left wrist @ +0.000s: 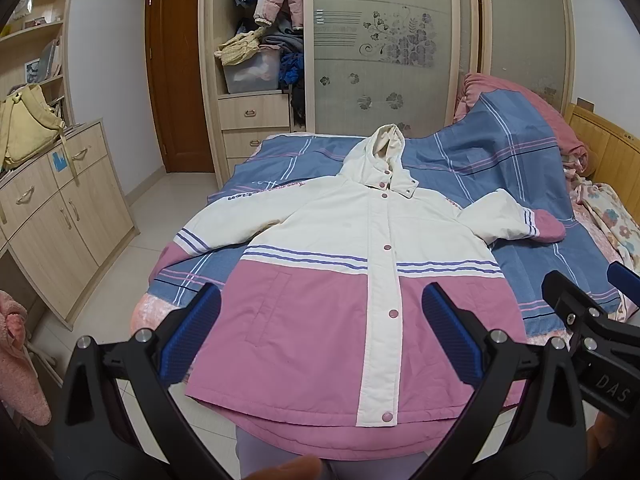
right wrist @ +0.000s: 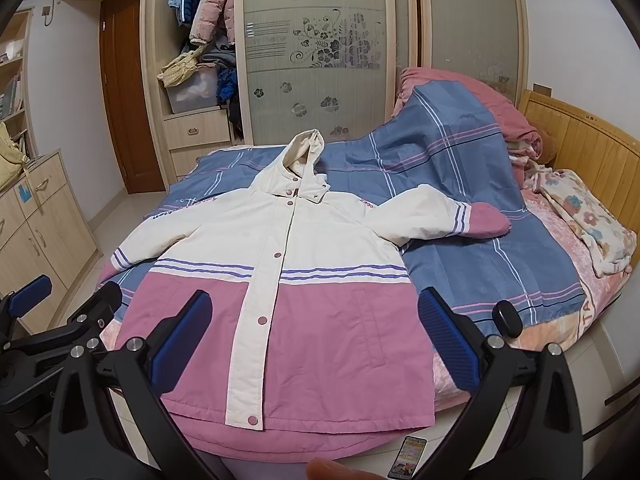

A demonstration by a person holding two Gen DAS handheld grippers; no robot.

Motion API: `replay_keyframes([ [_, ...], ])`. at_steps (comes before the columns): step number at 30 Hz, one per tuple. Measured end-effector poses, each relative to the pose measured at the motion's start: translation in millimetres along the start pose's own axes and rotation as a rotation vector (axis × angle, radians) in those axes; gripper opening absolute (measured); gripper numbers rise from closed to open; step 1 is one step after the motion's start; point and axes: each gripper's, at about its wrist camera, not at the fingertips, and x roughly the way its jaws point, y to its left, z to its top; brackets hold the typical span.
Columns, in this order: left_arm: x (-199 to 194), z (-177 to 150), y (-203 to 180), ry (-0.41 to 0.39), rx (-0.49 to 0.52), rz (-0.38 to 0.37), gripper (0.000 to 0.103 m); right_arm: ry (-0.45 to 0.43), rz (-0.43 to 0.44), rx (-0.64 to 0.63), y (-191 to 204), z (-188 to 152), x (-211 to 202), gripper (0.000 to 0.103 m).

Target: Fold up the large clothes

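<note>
A cream and pink hooded jacket [left wrist: 344,264] lies flat and face up on the bed, front snapped shut, hood pointing away, both sleeves spread out. It also shows in the right wrist view [right wrist: 288,280]. My left gripper [left wrist: 320,324] is open and empty, held above the jacket's pink hem. My right gripper [right wrist: 316,328] is open and empty, also above the hem, to the right of the left one. The right gripper's black body shows at the right edge of the left wrist view [left wrist: 588,320]. The left gripper's shows at the left edge of the right wrist view [right wrist: 60,320].
The bed [right wrist: 500,264] has a blue plaid sheet, with bunched pink and floral bedding [right wrist: 580,216] by the wooden headboard at right. A wardrobe [left wrist: 380,48] stands behind, a drawer cabinet [left wrist: 60,216] at left. A phone [right wrist: 408,456] lies below the bed's near edge.
</note>
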Motion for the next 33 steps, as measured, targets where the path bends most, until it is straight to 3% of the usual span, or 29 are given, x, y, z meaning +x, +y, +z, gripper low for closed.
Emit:
replay_keyframes([
  [33, -5.3, -1.2, 0.0, 0.001, -0.001, -0.001, 0.101, 0.002, 0.000, -0.001, 0.7, 2.4, -5.7, 0.102],
])
